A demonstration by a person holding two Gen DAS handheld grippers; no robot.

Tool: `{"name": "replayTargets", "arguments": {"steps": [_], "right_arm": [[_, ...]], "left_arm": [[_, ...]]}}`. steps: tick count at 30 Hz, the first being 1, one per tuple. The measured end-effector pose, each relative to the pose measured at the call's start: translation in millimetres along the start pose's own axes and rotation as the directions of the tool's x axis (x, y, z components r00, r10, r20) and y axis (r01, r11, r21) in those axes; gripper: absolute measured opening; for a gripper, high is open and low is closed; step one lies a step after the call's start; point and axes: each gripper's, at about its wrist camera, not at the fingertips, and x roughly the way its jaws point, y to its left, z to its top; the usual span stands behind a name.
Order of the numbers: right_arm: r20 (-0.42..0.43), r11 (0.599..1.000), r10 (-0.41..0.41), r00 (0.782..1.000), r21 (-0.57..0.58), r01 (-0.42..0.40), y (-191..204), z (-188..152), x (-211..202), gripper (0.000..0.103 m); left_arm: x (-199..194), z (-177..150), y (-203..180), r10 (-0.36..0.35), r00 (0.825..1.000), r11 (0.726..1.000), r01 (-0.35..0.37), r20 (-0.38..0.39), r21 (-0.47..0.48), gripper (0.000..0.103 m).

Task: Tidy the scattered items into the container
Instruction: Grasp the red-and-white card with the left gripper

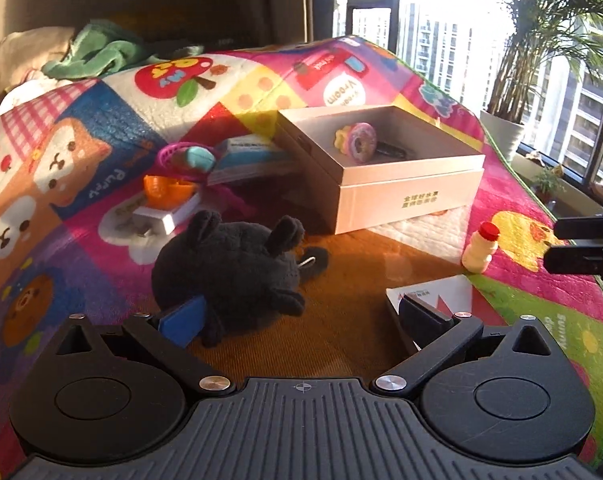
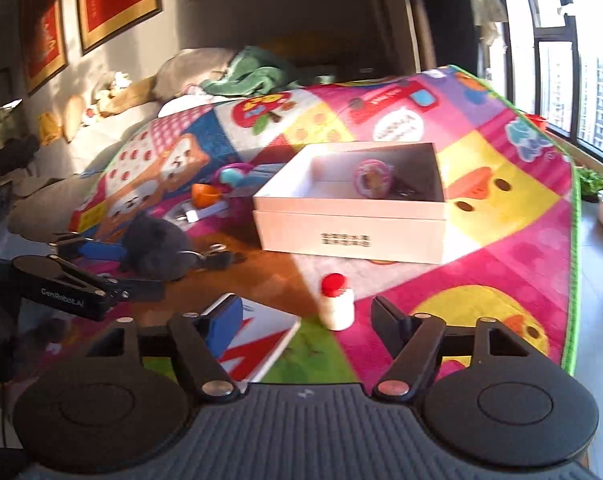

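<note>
White box [image 2: 349,236] on the play mat [image 2: 501,248]; a dark item behind the donut toy [image 2: 371,178] inside it is unreadable. Right gripper [image 2: 305,320] released, jaws apart and empty, small bottle [image 2: 336,304] upright just ahead between them, nearer than the box. Left gripper [image 1: 301,320] spread, holding nothing, black plush [image 1: 237,268] touching its blue pad, left of the box.

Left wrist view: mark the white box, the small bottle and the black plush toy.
white box [image 1: 405,204], left wrist view, front wall.
small bottle [image 1: 479,254], left wrist view, its body.
black plush toy [image 1: 225,268], left wrist view, its back.
</note>
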Motion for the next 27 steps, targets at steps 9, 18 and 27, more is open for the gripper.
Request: {"name": "replayTargets", "arguments": {"steps": [9, 18, 27], "right_arm": [[0.009, 0.996, -0.084, 0.996, -0.024, 0.084, -1.8, -18.5, 15.2, 0.093], [0.005, 0.993, -0.118, 0.993, 0.004, 0.118, -12.3, -24.6, 22.5, 0.094], [0.06, 0.972, -0.217, 0.974, 0.102, 0.21, -33.2, -18.9, 10.2, 0.096]], "left_arm": [[-13.0, 46.6, 5.4, 0.01, 0.98, 0.998, 0.002, 0.2, -0.06, 0.103], [-12.5, -9.1, -45.3, -0.158, 0.986, 0.983, 0.162, -0.052, 0.085, 0.103], [28.1, -15.3, -97.7, -0.136, 0.987, 0.976, 0.148, -0.086, 0.157, 0.103]]}}
